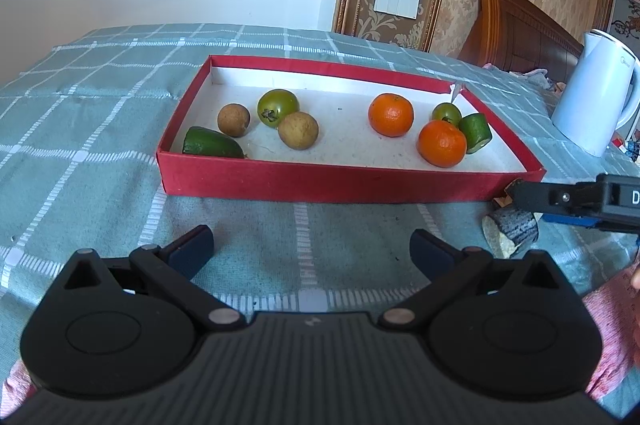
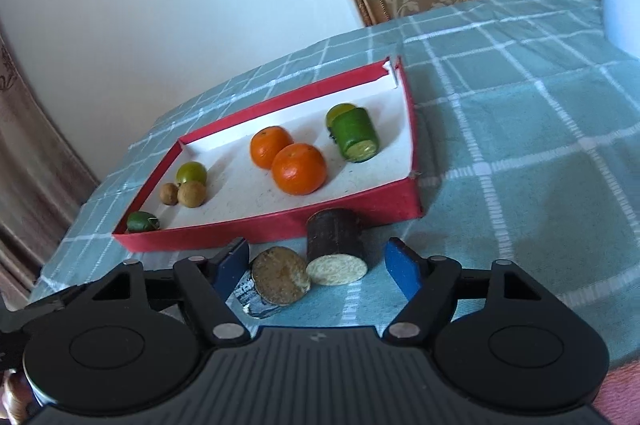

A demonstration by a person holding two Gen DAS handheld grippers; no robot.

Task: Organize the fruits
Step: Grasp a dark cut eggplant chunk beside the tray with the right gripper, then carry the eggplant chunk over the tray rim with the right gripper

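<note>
Two dark cut pieces lie between the fingers of the right claw (image 2: 316, 265), and the coming grab depends on that. The right claw stands apart, its blue pads on either side of the pair, and I see neither pad pressing on anything. The upright-looking dark stub (image 2: 335, 237) lies with its long axis running away from the claw toward the red box (image 2: 360, 215), its pale cut face turned back at the claw. The flatter brown piece (image 2: 280, 275) sits just beside it on the left, touching or nearly so, close to the left pad. I'd judge the claw must centre on one piece or risk nudging both.

The left claw (image 1: 312, 251) is wide apart and empty, over bare checked cloth on the table (image 1: 100, 129), well short of the box's near wall; the right hand is plainly the nearer one.

Inside the box: two oranges (image 1: 391, 114) and a green cut chunk (image 1: 475, 133) toward the right end, two brown round fruits (image 1: 298, 130), a green tomato (image 1: 278, 107) and another green chunk (image 1: 212, 142) toward the left. A white kettle (image 1: 596, 97) stands beyond the box's right end.
</note>
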